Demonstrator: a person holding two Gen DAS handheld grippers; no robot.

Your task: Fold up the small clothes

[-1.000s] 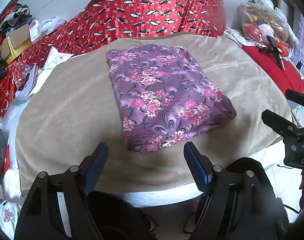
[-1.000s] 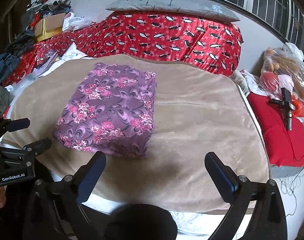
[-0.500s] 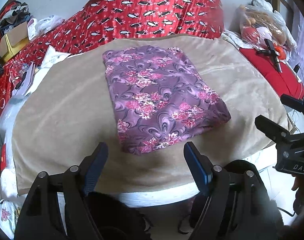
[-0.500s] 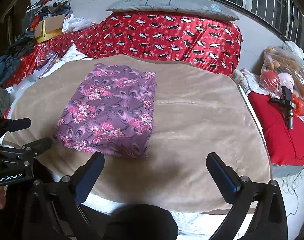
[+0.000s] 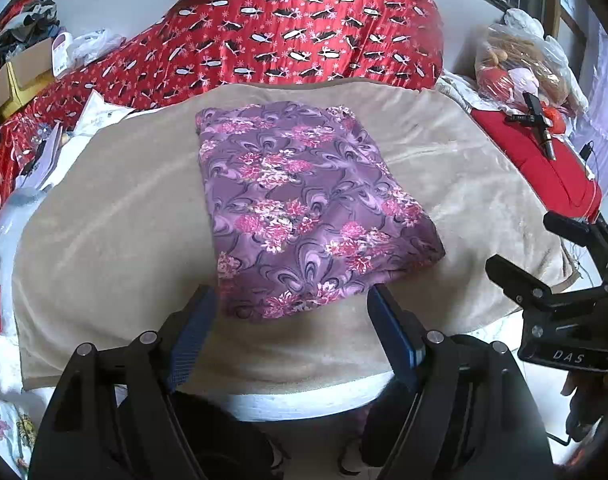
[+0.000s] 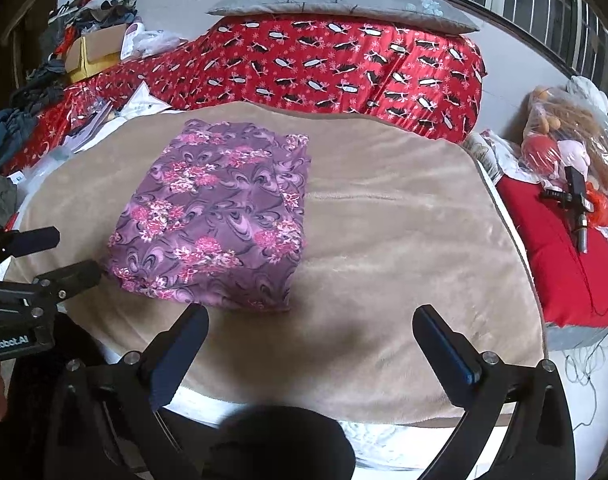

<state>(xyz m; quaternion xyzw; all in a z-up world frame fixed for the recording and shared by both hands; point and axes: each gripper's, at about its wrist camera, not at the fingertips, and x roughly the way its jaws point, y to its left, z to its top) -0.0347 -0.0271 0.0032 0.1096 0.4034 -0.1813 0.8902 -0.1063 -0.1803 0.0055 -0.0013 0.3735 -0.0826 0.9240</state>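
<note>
A purple floral garment point(image 5: 300, 208) point(image 6: 220, 216) lies folded into a flat rectangle on the beige blanket point(image 5: 116, 220) point(image 6: 403, 240). My left gripper point(image 5: 292, 300) hovers open just short of the garment's near edge, with nothing between its blue pads. Open and empty too, my right gripper point(image 6: 309, 320) stands over bare blanket to the right of the garment's near corner. Each gripper shows at the edge of the other's view, the right one point(image 5: 543, 264) and the left one point(image 6: 52, 260).
A red patterned quilt point(image 5: 304, 48) is heaped behind the blanket under a grey cushion point(image 6: 343, 0). A red bag point(image 6: 563, 248) with a black tool and a plastic bag of toys point(image 6: 571, 144) sit at the right. Papers and clothes clutter the left side point(image 5: 44, 128).
The left wrist view has drifted slightly, so the garment sits more centred between the left fingers. The right gripper has stayed put. The garment has not moved.
</note>
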